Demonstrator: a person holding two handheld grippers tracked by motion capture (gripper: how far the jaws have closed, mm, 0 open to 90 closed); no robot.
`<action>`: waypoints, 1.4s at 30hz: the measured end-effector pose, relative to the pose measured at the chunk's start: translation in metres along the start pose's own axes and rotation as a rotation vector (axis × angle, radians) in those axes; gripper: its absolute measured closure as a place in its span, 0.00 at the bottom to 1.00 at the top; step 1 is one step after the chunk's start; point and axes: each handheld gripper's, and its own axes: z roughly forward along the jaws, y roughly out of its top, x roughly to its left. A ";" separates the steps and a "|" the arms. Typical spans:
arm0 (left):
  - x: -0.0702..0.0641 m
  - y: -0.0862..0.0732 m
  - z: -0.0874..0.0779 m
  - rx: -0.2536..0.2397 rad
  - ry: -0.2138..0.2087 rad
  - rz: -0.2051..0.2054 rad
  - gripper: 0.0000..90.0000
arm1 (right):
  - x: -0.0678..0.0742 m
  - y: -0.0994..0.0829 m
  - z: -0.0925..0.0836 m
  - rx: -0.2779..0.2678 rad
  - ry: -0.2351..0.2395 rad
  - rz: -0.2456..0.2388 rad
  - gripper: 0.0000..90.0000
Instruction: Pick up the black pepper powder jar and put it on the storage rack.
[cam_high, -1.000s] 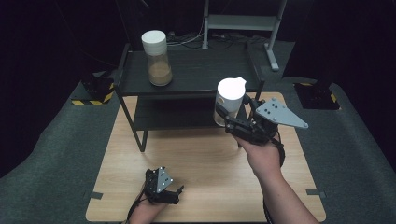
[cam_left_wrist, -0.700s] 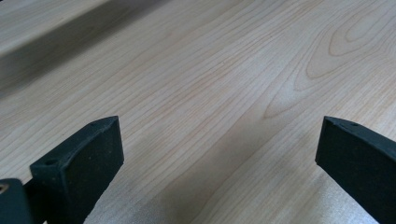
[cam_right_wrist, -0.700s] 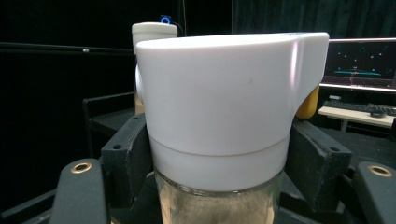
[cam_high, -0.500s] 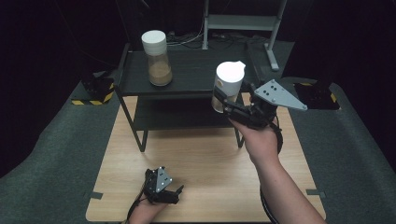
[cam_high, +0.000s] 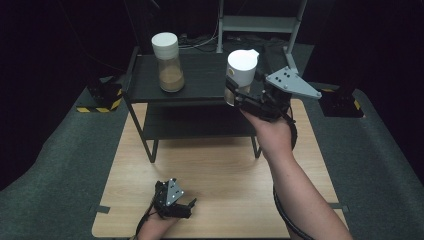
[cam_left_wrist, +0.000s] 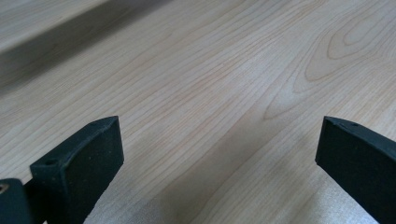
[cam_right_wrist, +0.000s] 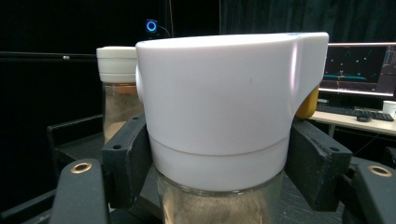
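Observation:
A clear jar with a white spouted lid (cam_high: 242, 74) and tan contents hangs above the right end of the black shelf (cam_high: 200, 90), and my right gripper (cam_high: 235, 95) is shut on it just under the lid. Up close, that jar (cam_right_wrist: 219, 140) sits between both black jaws in the right gripper view. A second jar with a white round lid (cam_high: 168, 61) stands upright on the shelf top at the left; in the right gripper view this second jar (cam_right_wrist: 117, 100) shows behind the held one. My left gripper (cam_high: 186, 206) rests open, low over the wooden table (cam_left_wrist: 210, 93), holding nothing.
The black two-level shelf stands at the far half of the wooden table (cam_high: 220, 170). Grey matting (cam_high: 60, 165) surrounds the table. A yellow-and-black block (cam_high: 102, 97) lies left of the shelf. A desk with a monitor (cam_right_wrist: 359, 65) is in the background.
My right gripper has carried the spouted jar up and away from me, from beside the lower shelf level to over the top shelf's right end. The left gripper has stayed still.

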 end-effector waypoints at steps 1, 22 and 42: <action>0.000 0.000 0.000 0.000 -0.001 0.000 0.01 | -0.001 0.000 0.002 0.001 0.000 0.002 0.32; 0.002 -0.001 -0.001 -0.006 -0.007 -0.010 0.01 | -0.012 0.007 0.049 0.034 -0.033 0.036 0.32; 0.003 -0.002 -0.001 -0.008 -0.010 -0.017 0.01 | -0.016 0.005 0.063 0.056 -0.035 0.054 0.32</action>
